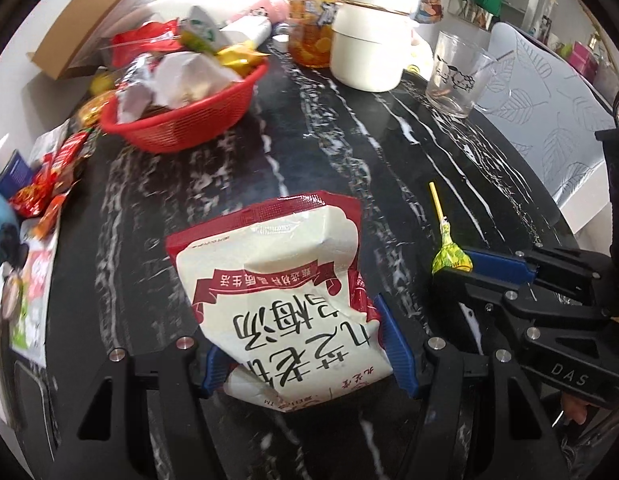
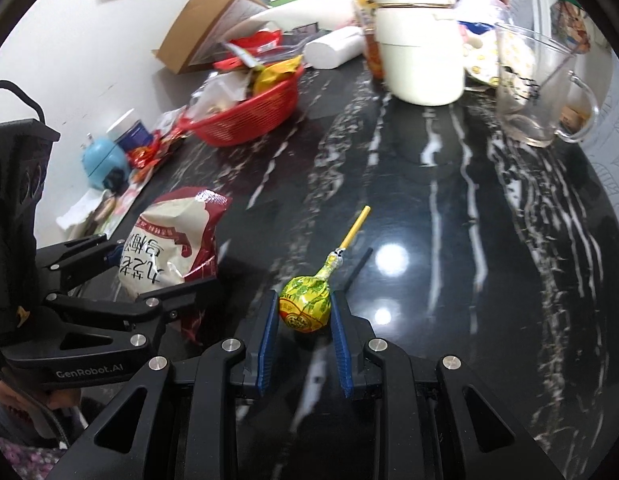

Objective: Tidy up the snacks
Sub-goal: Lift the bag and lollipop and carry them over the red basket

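Two tongs over the black marble table [image 2: 449,240]: left clamps the pouch [image 1: 277,280], right the lollipop [image 2: 305,304].

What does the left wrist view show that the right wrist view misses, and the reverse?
Left wrist only: the printed front of the red-and-cream snack bag between the left gripper jaws. Right wrist only: the blue round container and the clear glass mug's handle. Both: the red mesh plastic basket, white kettle, and yellow-green wrapped lollipop in the right gripper.
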